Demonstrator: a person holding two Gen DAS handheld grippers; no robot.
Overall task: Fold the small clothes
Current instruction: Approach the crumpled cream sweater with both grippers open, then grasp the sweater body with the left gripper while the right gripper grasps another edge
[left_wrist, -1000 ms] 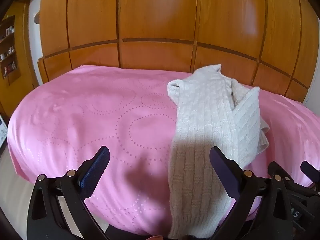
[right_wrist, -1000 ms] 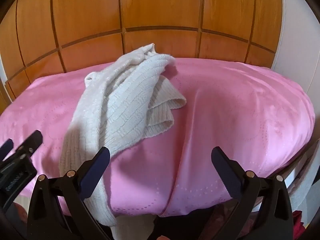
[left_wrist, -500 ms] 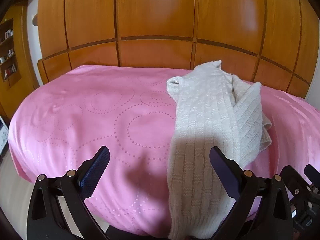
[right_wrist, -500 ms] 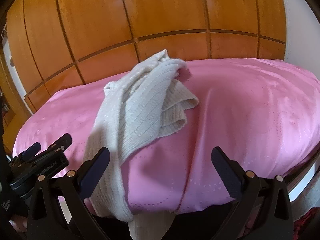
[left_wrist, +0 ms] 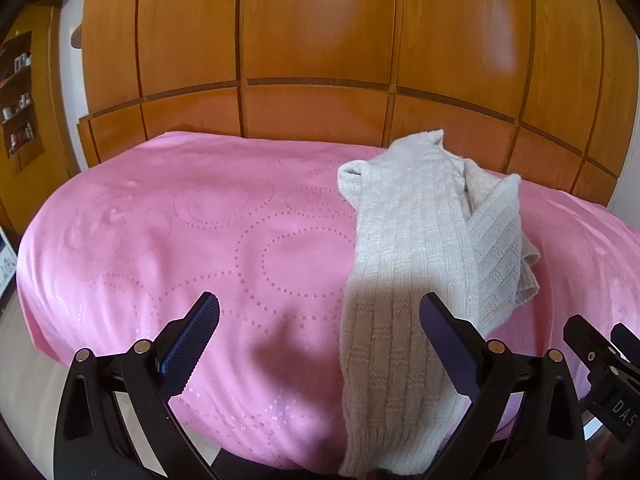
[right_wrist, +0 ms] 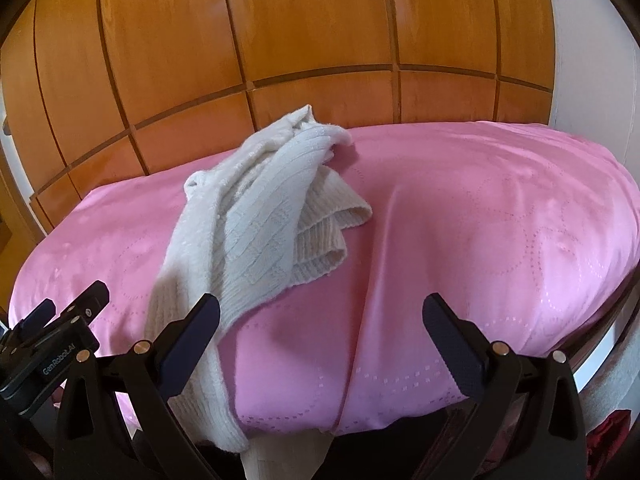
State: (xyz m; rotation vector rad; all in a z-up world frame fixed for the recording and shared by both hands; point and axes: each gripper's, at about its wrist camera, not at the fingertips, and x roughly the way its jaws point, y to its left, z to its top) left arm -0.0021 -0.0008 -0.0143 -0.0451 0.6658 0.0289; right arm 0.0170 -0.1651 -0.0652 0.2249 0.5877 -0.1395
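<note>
A cream knitted garment [left_wrist: 420,248] lies bunched and unfolded on a bed covered by a pink spread [left_wrist: 168,248] with dotted ring patterns. Its long ribbed part runs from near the far edge of the bed toward the near edge and hangs over it, while a looser flap [right_wrist: 320,240] of the same knit is heaped on its right side. The left tool [left_wrist: 320,344] hovers above the near edge of the bed with its jaws spread wide and nothing between them; its right finger [left_wrist: 444,344] sits in front of the draped knit, though whether it touches the fabric cannot be told. The right tool [right_wrist: 320,344] is likewise wide apart and empty, held over bare pink spread to the right of the garment, with its left finger [right_wrist: 192,344] overlapping the hanging knit in view. Behind the bed stands a wall of wooden panels [left_wrist: 320,40], and a shelf niche [left_wrist: 18,92] with small items shows at far left.
</note>
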